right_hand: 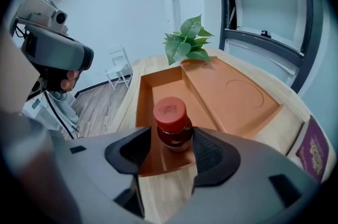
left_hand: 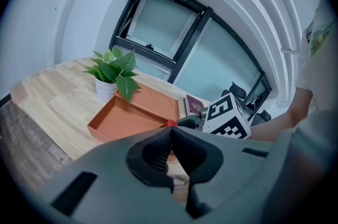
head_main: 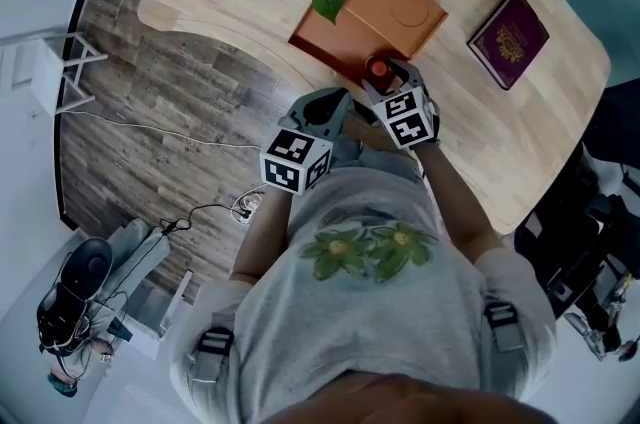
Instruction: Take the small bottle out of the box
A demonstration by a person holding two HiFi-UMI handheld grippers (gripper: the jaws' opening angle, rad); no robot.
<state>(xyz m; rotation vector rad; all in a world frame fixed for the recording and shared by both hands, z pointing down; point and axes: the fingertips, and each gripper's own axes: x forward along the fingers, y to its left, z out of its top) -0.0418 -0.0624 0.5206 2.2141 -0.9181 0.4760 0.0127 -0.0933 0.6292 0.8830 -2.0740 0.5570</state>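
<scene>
Where the deep half of the box (right_hand: 165, 80) meets its near wall, the small bottle (right_hand: 171, 125) stands upright inside the right claw (right_hand: 171, 139).

Right claw spread around the bottle: ribbed dark pads flank it, the right pad looks against the glass, a sliver of box floor shows on the left. Bottle: round, dark amber-brown body, matte red screw cap with raised lettering too small to read. Box: smooth orange, rectangular, with a flat half bearing a pressed circle. Left claw (left_hand: 170, 136) pressed together, holding nothing, off the table's edge. Pale wood-grain table (head_main: 480, 142). Maroon booklet (head_main: 508, 39) with a gold crest, text unreadable. Leafy potted plant (right_hand: 186, 40) beside the box.
</scene>
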